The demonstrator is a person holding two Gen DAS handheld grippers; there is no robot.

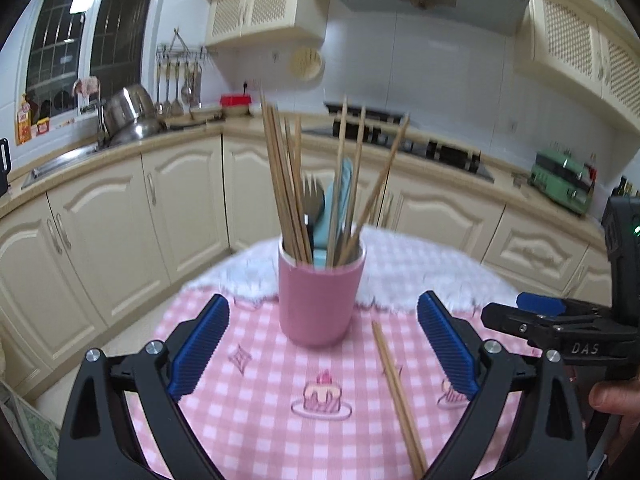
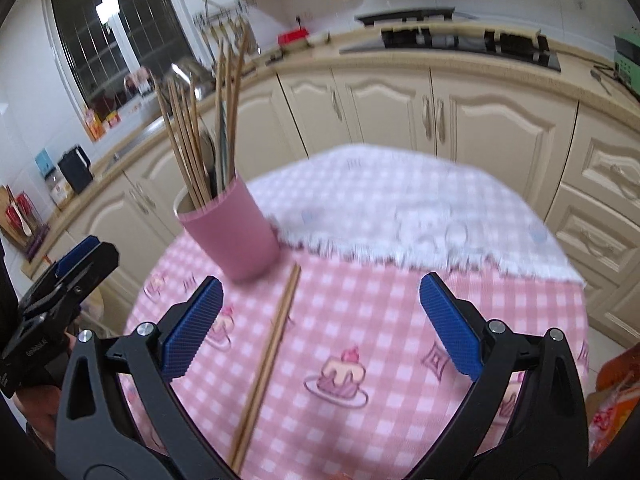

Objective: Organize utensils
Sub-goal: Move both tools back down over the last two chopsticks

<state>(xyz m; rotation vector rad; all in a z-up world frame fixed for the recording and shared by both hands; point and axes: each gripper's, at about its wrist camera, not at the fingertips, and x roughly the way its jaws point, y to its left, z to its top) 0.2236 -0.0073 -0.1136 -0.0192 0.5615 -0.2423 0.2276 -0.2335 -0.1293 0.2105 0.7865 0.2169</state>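
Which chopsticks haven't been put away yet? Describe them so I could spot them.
Find the pink checked tablecloth with its pink cup of utensils. Beside the cup a pair of chopsticks lies flat on the cloth. They alone lie down; all the others stand in the cup.

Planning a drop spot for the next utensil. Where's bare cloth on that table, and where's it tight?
Free: the checked cloth right of the loose chopsticks, out to the table's right edge, and the white fringed cloth behind it. Also a narrower strip left of the pink cup. Crowded: the cup itself, packed with sticks and utensils, with the loose chopsticks lying close beside its base.
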